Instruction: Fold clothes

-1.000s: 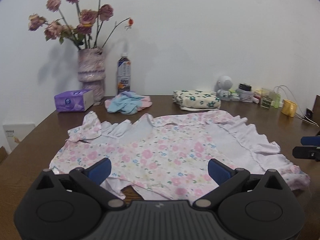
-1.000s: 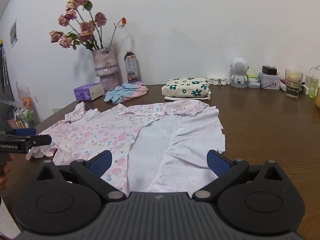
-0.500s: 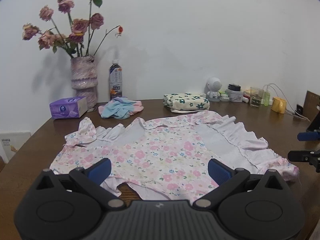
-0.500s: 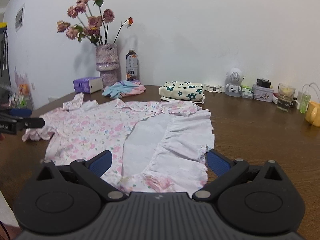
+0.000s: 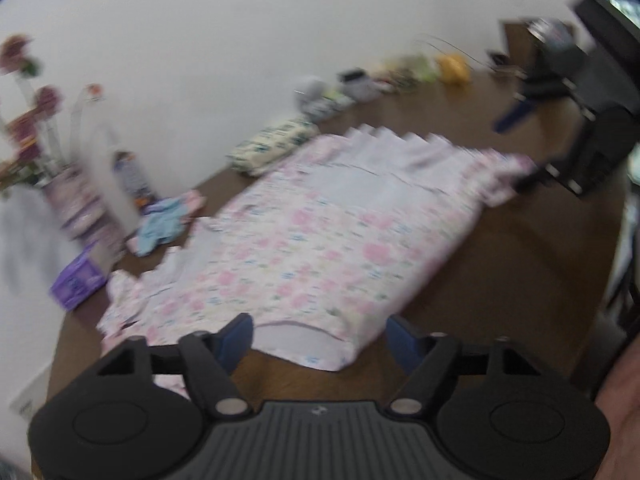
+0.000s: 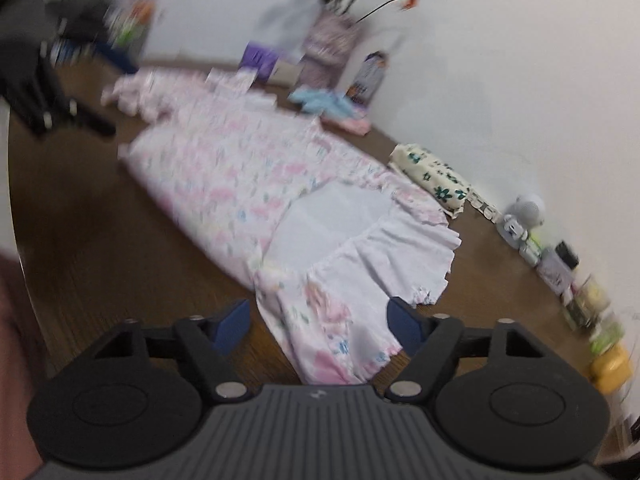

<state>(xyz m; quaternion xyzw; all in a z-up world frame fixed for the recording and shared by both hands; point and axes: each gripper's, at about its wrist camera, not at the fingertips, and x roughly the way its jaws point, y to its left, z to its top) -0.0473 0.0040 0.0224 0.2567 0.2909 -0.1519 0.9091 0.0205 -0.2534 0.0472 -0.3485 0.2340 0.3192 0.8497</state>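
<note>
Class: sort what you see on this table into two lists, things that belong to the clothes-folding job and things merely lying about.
Belongs to the job:
- floral dress, spread flat
- left gripper, jaws just closing, gripping nothing
- right gripper, likewise

Lying about:
- vase of flowers
- drink bottle
- purple tissue box
- yellow cup

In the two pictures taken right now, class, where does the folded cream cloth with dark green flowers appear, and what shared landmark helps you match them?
Left wrist view: the folded cream cloth lies left of centre in the upper half, by the wall.
Right wrist view: it lies right of centre, by the wall.
Shared landmark: the pink floral garment, spread on the table just in front of it.
</note>
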